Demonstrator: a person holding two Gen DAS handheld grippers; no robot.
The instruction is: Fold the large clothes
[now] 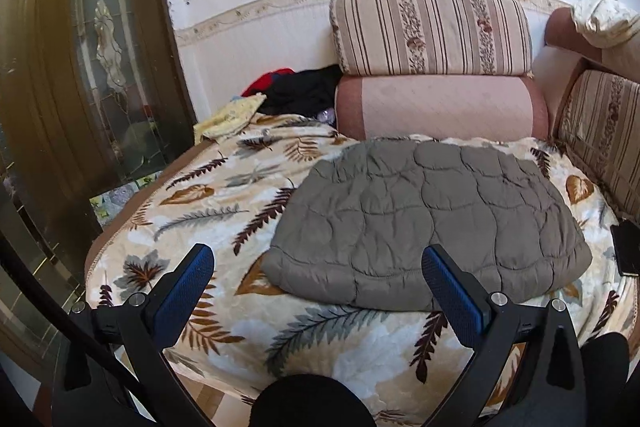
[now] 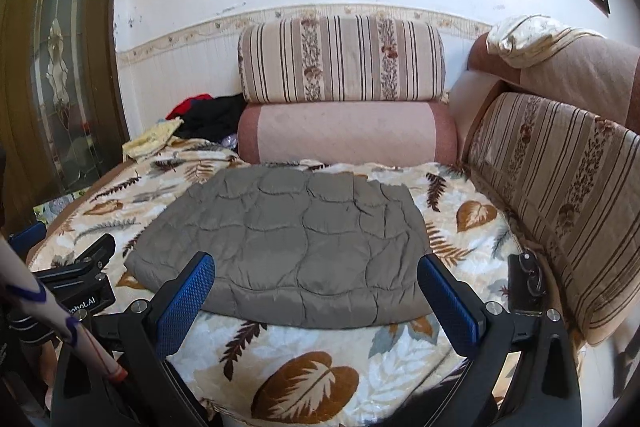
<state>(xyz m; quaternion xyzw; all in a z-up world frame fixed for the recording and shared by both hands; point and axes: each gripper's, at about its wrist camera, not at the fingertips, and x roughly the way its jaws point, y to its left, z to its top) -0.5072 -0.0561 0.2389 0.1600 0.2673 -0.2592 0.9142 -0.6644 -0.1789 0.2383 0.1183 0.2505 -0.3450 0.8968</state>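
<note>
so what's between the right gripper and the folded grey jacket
Only bare leaf-print blanket. In the right wrist view, the open right gripper sits just short of the grey quilted jacket, with nothing else in that stretch.

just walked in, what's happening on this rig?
A person holds two handheld grippers over a sofa bed. The grey quilted jacket lies folded into a flat rectangle on the leaf-print blanket. The left gripper and the right gripper are both open, near its front edge, gripping nothing.
</note>
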